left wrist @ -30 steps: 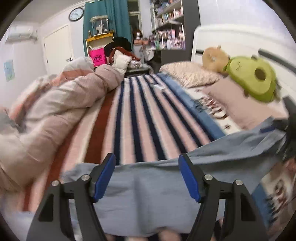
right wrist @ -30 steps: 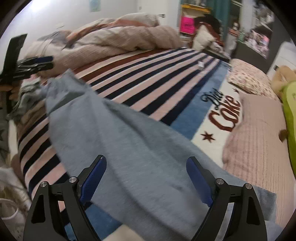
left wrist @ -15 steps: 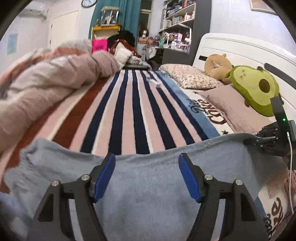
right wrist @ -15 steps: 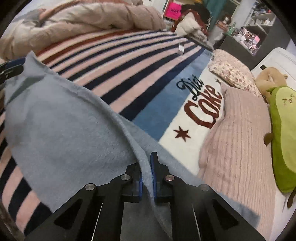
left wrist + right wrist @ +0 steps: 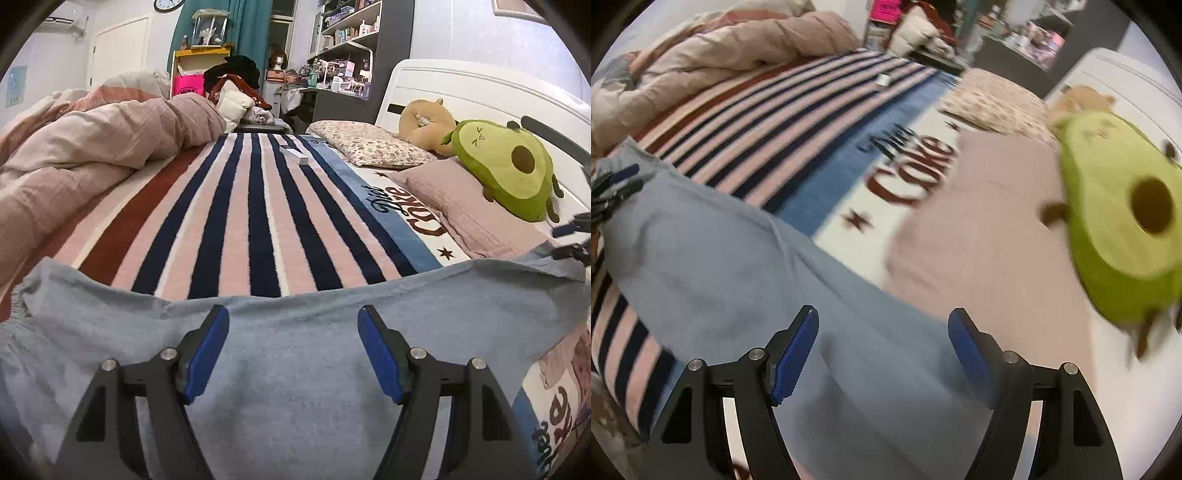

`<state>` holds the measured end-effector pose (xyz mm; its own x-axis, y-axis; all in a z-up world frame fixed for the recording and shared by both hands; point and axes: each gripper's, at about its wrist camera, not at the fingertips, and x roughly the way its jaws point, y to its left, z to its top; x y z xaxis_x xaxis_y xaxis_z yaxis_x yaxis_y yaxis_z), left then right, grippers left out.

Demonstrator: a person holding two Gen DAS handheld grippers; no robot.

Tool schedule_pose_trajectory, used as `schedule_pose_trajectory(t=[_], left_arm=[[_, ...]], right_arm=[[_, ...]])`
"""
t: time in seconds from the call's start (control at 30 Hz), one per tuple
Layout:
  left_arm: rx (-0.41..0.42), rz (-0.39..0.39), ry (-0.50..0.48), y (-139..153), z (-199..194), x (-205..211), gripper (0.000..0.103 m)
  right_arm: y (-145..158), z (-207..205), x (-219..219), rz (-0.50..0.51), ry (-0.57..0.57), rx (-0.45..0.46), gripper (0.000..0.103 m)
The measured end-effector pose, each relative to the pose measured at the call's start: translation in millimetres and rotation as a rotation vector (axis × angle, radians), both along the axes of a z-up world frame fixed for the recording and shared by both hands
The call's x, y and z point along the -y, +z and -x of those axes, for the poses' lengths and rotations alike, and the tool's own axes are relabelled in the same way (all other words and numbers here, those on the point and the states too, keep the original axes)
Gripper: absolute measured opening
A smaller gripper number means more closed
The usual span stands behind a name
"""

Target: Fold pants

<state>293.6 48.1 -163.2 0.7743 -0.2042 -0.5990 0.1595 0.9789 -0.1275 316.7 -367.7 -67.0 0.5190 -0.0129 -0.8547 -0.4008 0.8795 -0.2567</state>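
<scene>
So the grey-blue pants (image 5: 295, 369) are spread flat across the near end of the bed, lying on the striped blanket (image 5: 236, 221), which has navy, pink and rust stripes and a blue-and-white "Diet Coke" panel along one side. The left gripper (image 5: 293, 350) has its 2 blue-padded fingers (image 5: 207, 350) spread wide, hanging right over the fabric with nothing pinched between them. Same deal with the right gripper (image 5: 882, 350): jaws wide apart over the pants (image 5: 738, 280), not grasping anything, and that view is pretty motion-blurred so fine detail is mushy. At the far left edge of the right wrist view you can see the left gripper by the corner of the pants, though I can't tell if it's touching the cloth there. Off to the side there's a bunched-up pink duvet (image 5: 92, 147), a dusty pink pillow (image 5: 469, 214) with a green avocado plush (image 5: 509, 170) sitting on it, and a floral pillow (image 5: 369, 142) further back. A small white box (image 5: 293, 154) lies on the stripes well away from the pants.
</scene>
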Motion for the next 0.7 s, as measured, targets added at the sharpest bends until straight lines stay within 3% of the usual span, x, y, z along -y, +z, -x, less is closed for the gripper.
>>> schedule_pose_trajectory(t=[0.1,0.13,0.27,0.37,0.53,0.67,0.7], left_arm=[[-0.004,-0.018,0.001,-2,0,2,0.069],[-0.003,-0.024,-0.002,-3,-1,3,0.069],[-0.016,-0.057,0.008,-8,-4,8,0.069],[-0.02,-0.076,0.006,-11,-5,12,0.069],[-0.017,-0.084,-0.009,-12,-5,17,0.069],[-0.024,-0.085,0.002,-14,-8,14,0.069],[-0.028,-0.083,0.009,-15,-9,13,0.069]], right_arm=[[-1,26,11,0.011,0.015,-0.01,0.078],[-8,36,10,0.067,0.026,-0.005,0.082],[-36,46,10,0.228,-0.02,0.021,0.081],[-42,38,19,0.299,-0.083,0.108,0.08],[-21,4,46,0.26,-0.197,0.228,0.08],[-12,-20,64,0.2,-0.271,0.261,0.079],[-10,-22,65,0.212,-0.294,0.285,0.075]])
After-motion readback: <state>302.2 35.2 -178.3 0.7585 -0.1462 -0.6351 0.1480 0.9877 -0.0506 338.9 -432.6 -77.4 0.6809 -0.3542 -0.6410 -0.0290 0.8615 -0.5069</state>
